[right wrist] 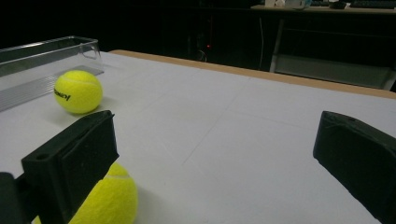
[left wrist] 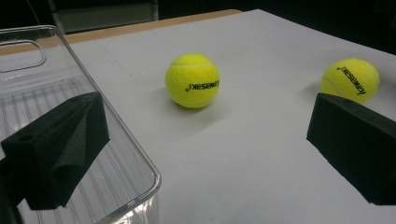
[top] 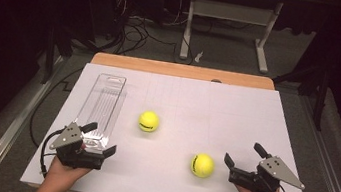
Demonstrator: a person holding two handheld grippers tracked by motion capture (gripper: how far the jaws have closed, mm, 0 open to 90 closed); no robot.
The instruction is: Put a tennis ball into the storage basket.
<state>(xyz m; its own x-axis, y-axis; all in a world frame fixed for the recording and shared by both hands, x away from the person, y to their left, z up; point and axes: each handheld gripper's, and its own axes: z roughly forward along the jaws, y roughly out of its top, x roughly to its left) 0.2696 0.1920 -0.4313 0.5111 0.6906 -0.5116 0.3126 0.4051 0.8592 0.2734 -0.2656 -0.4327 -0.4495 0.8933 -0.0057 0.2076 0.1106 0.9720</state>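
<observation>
Left gripper (top: 99, 139): near left, jaws spread wide, nothing between them; one jaw hanging over the near end of the clear ribbed plastic tray (top: 104, 103).
Right gripper (top: 242, 158): near right, jaws spread wide, empty; pointed at the near ball.
Near yellow felt tennis ball (top: 202, 165): loose on the white-covered counter (top: 236, 115), just left of the right gripper, apart from it.
Far yellow felt tennis ball (top: 148, 121): mid-counter, just right of the tray, not touching it.
Likely work: balls into the tray.
Risk, roll-away: round ball on a flat sheet; off-centre jaw contact likely to nudge it clear of the grasp.
Risk, squeeze-out: pinching above the ball's middle likely to pop it out.
Risk, tray shift: light tray, left jaw close over its rim; a bump could slide or tip it.
Risk, bounce: release from height likely to hop the ball out.
</observation>
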